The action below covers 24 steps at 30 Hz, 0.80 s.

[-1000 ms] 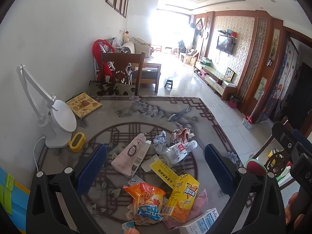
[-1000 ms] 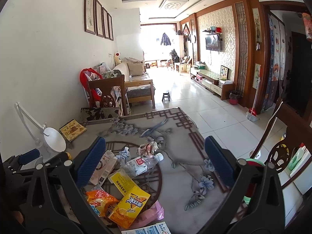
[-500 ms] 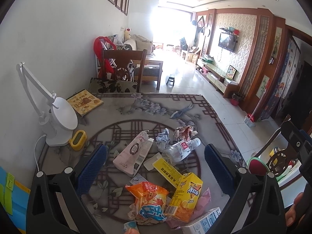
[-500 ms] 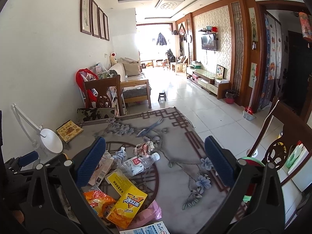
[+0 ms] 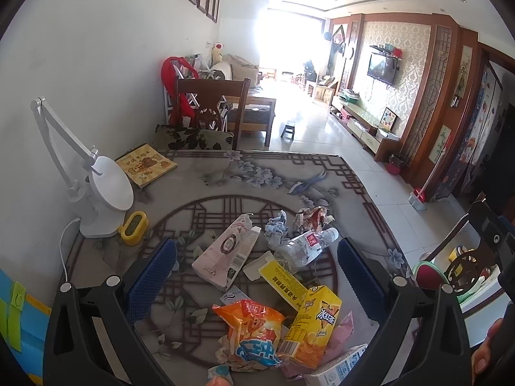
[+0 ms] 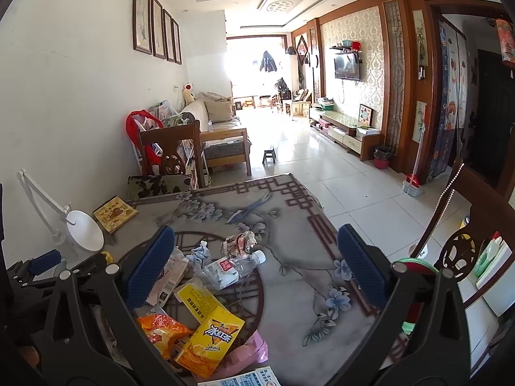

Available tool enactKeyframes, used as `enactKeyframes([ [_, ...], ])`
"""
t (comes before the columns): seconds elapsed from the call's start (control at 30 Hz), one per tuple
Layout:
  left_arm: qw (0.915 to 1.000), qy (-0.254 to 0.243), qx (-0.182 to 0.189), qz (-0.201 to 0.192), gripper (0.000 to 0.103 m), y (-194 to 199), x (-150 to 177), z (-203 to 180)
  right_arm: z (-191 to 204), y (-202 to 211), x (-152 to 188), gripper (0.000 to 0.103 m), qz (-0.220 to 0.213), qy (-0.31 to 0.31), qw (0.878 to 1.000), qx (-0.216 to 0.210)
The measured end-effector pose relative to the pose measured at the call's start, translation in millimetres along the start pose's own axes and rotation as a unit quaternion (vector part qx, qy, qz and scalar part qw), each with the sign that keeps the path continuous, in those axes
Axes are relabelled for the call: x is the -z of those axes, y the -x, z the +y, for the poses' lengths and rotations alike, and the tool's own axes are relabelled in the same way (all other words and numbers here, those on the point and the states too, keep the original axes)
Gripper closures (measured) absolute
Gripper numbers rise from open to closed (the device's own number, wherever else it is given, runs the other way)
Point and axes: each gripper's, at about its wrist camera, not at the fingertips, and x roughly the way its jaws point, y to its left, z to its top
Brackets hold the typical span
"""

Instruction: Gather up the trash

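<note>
So both grippers, left gripper (image 5: 254, 270) and right gripper (image 6: 257, 267), are held spread above the trash; probably the crushed water bottle (image 5: 305, 247) ahead gets grabbed first.

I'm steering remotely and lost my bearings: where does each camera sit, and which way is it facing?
Left wrist: on the left gripper, above the table, looking over the trash toward the living room; its open blue-padded fingers and a fingertip at the right edge show.
Right wrist: on the right gripper, further right, facing the same way; its open fingers and the left gripper show.
Shared: plastic bottle, yellow drink carton, white lamp.
</note>
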Motion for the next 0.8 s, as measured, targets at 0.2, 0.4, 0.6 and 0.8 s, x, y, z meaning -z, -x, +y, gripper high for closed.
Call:
enactKeyframes([
  [0.2,1.0000,0.002,-0.002,0.002,0.008,-1.7,-0.1,1.4,1.5,-1.8,0.3,0.003,0.002,-0.001,1.000,0.000],
  [0.4,1.0000,0.002,-0.002,0.003,0.008,-2.1,0.7,2.8,2.0,-2.9,0.6,0.003,0.002,-0.001,1.000,0.001],
  [0.6,1.0000,0.001,-0.001,0.002,0.008,-1.1,0.4,1.4,1.9,-5.3,2.3,0.003,0.007,0.000,1.000,0.001],
  [0.8,1.0000,0.002,-0.002,0.002,0.008,-0.5,1.7,2.1,1.4,-6.0,2.7,0.003,0.008,0.000,1.000,0.001],
])
